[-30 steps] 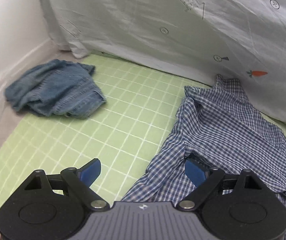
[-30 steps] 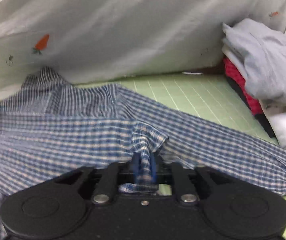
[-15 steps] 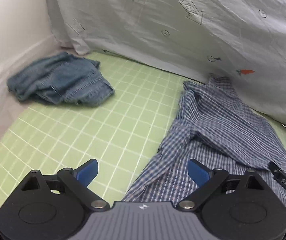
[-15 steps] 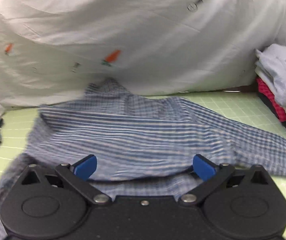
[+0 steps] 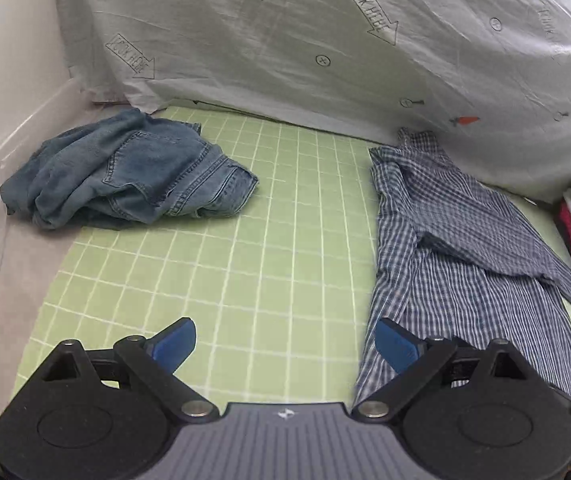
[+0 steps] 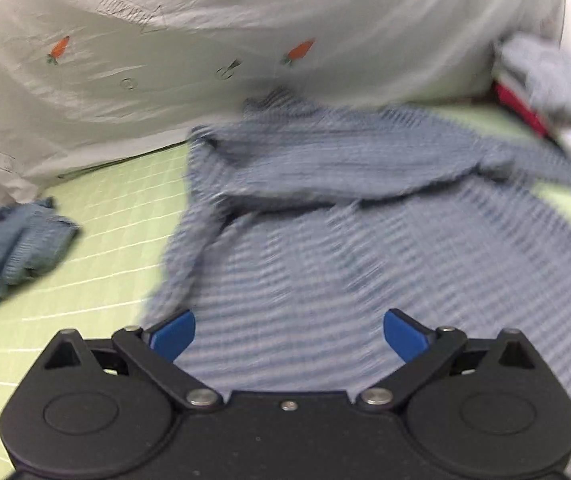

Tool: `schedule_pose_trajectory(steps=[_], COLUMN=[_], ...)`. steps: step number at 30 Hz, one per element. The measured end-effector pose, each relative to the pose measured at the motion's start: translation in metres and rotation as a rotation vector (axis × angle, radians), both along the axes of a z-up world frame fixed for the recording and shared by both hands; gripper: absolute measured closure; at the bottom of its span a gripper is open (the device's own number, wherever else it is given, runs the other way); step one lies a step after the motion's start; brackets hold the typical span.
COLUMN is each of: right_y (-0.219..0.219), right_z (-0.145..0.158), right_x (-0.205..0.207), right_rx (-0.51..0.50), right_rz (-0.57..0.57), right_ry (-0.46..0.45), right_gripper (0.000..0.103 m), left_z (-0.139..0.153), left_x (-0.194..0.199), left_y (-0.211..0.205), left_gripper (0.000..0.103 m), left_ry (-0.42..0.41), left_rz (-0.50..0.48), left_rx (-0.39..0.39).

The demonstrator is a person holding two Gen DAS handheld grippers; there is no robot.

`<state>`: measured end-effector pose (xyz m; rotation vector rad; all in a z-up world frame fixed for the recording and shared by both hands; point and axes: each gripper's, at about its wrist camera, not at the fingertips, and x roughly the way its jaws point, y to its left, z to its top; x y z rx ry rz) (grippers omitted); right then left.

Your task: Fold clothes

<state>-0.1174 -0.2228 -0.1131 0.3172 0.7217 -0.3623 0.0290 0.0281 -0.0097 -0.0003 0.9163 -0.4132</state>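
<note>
Both grippers, left gripper [image 5: 285,342] and right gripper [image 6: 289,336], gape wide, holding nothing. Blue checked cotton shirt [image 5: 465,248] lies on green grid mat [image 5: 245,248]; only the left view shows the crumpled blue jeans [image 5: 125,172] sharply.

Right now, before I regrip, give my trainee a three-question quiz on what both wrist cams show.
1. True or false: the right gripper is clamped on the shirt.
2. Which garment lies crumpled at the mat's far left? A) shirt B) jeans C) red top
3. Fill in: the left gripper's jaws stand ____, and its right finger is over the shirt's edge.

Key:
1. False. Its jaws are spread with nothing between them; the shirt lies flat ahead.
2. B. The jeans sit bunched there, apart from the shirt.
3. open
</note>
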Motion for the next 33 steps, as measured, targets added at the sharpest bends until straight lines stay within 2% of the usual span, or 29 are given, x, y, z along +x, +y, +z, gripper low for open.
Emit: schedule_pose_trajectory(steps=[4, 7, 11, 13, 15, 20, 25, 29, 33], right_y=[0.043, 0.067, 0.08, 0.081, 0.08, 0.059, 0.013, -0.047, -0.1], right_z=[-0.012, -0.027, -0.044, -0.045, -0.046, -0.031, 0.001, 0.013, 0.003], right_x=[0.008, 0.01, 0.017, 0.019, 0.02, 0.006, -0.021, -0.042, -0.051], right_rx=[0.026, 0.058, 0.094, 0.1, 0.111, 0.157, 0.141, 0.12, 0.075], right_rz=[0.056, 0.098, 0.147, 0.177, 0.202, 0.255, 0.253, 0.206, 0.183], right_ry=[0.028, 0.044, 0.087, 0.082, 0.088, 0.014, -0.059, -0.06, -0.003], right_gripper=[0.012, 0.022, 0.056, 0.067, 0.095, 0.098, 0.099, 0.099, 0.099], left_z=[-0.016, -0.025, -0.02, -0.02, -0.02, -0.015, -0.014, -0.015, -0.021], left_x=[-0.002, -0.001, 0.002, 0.003, 0.003, 0.005, -0.002, -0.02, -0.044], left_y=[0.025, 0.038, 0.056, 0.059, 0.061, 0.045, -0.006, -0.058, -0.098], left_gripper=[0.007, 0.007, 0.007, 0.007, 0.007, 0.007, 0.007, 0.007, 0.007], left_ry=[0.056, 0.082, 0.074, 0.078, 0.08, 0.068, 0.081, 0.096, 0.123], left_rz=[-0.053, -0.075, -0.052, -0.044, -0.03, -0.012, -0.043, -0.096, -0.143], left_rx=[0.027, 0.055, 0.046, 0.037, 0.033, -0.01, -0.066, -0.087, -0.057])
